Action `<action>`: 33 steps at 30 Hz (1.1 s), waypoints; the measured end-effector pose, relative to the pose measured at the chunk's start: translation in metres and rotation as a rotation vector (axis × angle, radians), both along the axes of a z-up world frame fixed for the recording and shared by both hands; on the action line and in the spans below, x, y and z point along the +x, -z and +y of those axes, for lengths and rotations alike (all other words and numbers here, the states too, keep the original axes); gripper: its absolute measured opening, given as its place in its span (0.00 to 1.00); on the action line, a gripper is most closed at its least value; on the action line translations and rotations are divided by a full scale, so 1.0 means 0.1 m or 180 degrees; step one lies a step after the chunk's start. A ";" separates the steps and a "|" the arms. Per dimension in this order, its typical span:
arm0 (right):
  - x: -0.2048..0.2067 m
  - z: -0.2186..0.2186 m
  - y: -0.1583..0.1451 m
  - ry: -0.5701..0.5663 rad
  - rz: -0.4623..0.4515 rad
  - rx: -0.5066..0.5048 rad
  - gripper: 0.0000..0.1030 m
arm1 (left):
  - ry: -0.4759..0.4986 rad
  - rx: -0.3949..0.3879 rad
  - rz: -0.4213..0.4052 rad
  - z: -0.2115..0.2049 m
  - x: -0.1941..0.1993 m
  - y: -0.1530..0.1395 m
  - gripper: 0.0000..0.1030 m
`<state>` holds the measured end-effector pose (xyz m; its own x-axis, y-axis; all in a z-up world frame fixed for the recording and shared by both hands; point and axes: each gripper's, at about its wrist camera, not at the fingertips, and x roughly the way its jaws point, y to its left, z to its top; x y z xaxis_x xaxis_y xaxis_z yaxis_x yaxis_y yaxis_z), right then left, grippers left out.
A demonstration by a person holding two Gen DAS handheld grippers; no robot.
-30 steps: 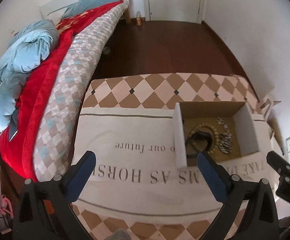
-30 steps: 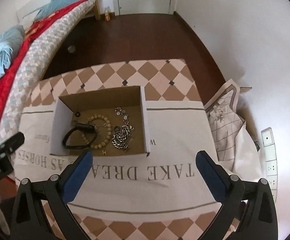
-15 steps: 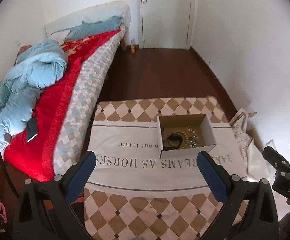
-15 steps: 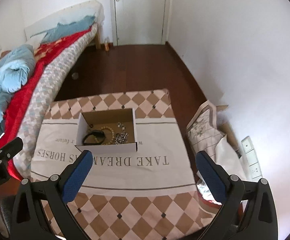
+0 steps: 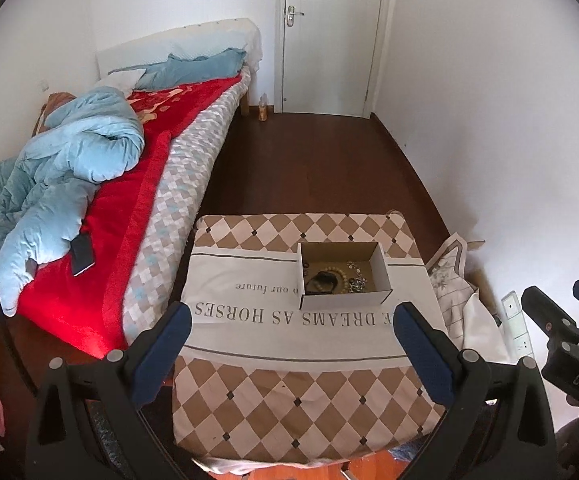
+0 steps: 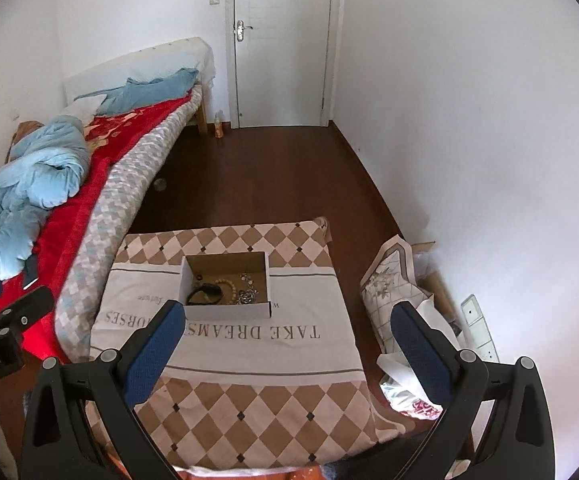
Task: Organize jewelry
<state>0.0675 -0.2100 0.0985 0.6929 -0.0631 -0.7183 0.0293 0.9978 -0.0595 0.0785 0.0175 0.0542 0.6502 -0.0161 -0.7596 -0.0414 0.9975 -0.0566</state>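
We see the bed [image 5: 137, 184] along the left wall, then the cloth-covered tabletop [image 5: 289, 384]. Toward its far edge sits the open cardboard box [image 5: 343, 304], holding the jewelry [image 5: 339, 280]. Our left gripper [image 5: 287, 326] and right gripper [image 6: 285, 324] hover high above, jaws apart, empty.
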 end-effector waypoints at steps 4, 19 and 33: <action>-0.12 0.05 -0.10 -0.0058 0.0011 0.0006 1.00 | 0.0038 0.0013 0.0033 -0.02 -0.08 -0.06 1.00; 0.40 0.04 -0.15 -0.0038 -0.0015 -0.0127 1.00 | -0.0179 0.0276 -0.0062 -0.11 0.37 -0.06 1.00; 0.93 -0.06 0.29 0.0040 0.0253 -0.0148 1.00 | -0.0295 0.0336 0.0163 -0.21 0.72 0.28 1.00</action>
<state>0.1605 -0.2163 0.0699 0.6327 -0.1060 -0.7671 0.0352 0.9935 -0.1083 0.1508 -0.0030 0.0265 0.6056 0.1237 -0.7861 -0.1336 0.9896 0.0528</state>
